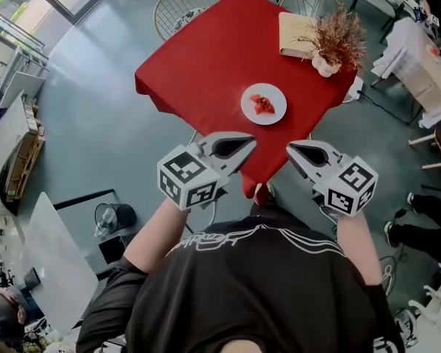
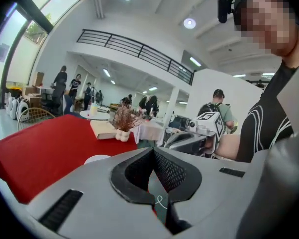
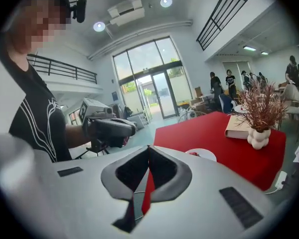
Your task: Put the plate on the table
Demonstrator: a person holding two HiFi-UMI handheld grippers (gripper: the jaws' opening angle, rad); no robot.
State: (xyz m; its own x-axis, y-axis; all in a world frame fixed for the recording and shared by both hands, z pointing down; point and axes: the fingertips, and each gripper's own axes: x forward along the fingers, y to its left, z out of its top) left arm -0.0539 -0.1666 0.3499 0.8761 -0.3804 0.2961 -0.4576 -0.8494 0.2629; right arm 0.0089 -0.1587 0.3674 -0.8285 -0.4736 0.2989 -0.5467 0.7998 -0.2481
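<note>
A white plate [image 1: 263, 104] carrying a few red pieces of fruit, probably strawberries, sits flat on the red-draped table [image 1: 198, 65], toward the table's near corner and well clear of its edges. On the table's far side lie a closed book [image 1: 294, 34] and a small white vase [image 1: 325, 66] of dried sprigs, both apart from the plate. The left gripper [image 1: 250, 141] and right gripper [image 1: 291, 150] hover off the table's near corner, close to the person's chest, each with its jaws pressed together on nothing. By the look of it the job is done: the plate is down and released, and nothing seems left but to draw away. The table's legs are hidden beneath the cloth, and the grippers cover part of its near corner. In the left gripper view only a sliver of the plate shows over the jaw housing; the fruit is too small to identify with certainty.
</note>
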